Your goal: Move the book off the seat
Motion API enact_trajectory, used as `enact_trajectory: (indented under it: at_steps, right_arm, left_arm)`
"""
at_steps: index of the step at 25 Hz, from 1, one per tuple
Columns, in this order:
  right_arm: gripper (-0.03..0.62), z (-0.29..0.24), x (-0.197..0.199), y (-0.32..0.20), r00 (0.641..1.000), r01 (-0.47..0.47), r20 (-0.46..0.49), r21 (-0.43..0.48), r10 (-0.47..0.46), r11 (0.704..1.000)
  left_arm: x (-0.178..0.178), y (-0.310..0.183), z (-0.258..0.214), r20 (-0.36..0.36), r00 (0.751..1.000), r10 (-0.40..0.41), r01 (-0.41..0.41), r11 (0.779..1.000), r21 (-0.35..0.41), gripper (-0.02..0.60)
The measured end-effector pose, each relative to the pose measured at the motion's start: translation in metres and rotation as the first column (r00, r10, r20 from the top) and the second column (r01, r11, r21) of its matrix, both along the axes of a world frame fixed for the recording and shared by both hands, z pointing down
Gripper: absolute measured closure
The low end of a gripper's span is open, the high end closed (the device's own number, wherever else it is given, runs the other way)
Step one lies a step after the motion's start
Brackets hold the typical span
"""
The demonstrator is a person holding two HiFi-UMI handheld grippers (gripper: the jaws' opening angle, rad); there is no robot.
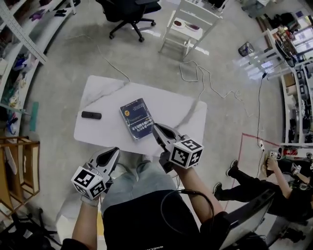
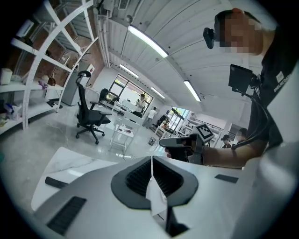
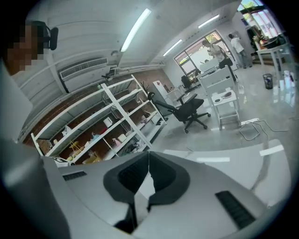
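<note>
A dark blue book (image 1: 137, 118) lies flat on a white marble-patterned tabletop (image 1: 166, 110), near its front edge. My right gripper (image 1: 156, 129) is shut with nothing in it; its tip hangs by the book's near right corner, and whether it touches I cannot tell. My left gripper (image 1: 114, 153) is shut and empty, held low at the table's front edge, left of the book. In the left gripper view the jaws (image 2: 151, 162) meet in a thin line and the right gripper (image 2: 167, 141) shows beyond. In the right gripper view the jaws (image 3: 149, 161) are also pressed together.
A black remote (image 1: 91, 115) lies on the table's left part. Beyond the table stand a black office chair (image 1: 128, 12) and a white step stool (image 1: 190, 24), with a cable (image 1: 205, 78) on the floor. Shelves (image 1: 19, 44) line the left. A person (image 1: 259, 185) sits at right.
</note>
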State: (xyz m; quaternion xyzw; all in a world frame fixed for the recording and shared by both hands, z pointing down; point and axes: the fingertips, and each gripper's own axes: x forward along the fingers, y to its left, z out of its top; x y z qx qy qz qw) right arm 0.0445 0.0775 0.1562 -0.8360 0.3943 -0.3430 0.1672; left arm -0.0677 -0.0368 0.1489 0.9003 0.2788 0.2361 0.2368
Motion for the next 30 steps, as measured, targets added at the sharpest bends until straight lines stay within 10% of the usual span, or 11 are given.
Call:
enact_trajectory:
  at_steps: [30]
  right_arm:
    - [0.579,-0.244,-0.030,-0.011,0.913,0.069,-0.408,0.117,-0.016,0.991]
  left_arm:
    - [0.045,0.046,-0.232,-0.341,0.932,0.125,-0.144,0.989,-0.029,0.575]
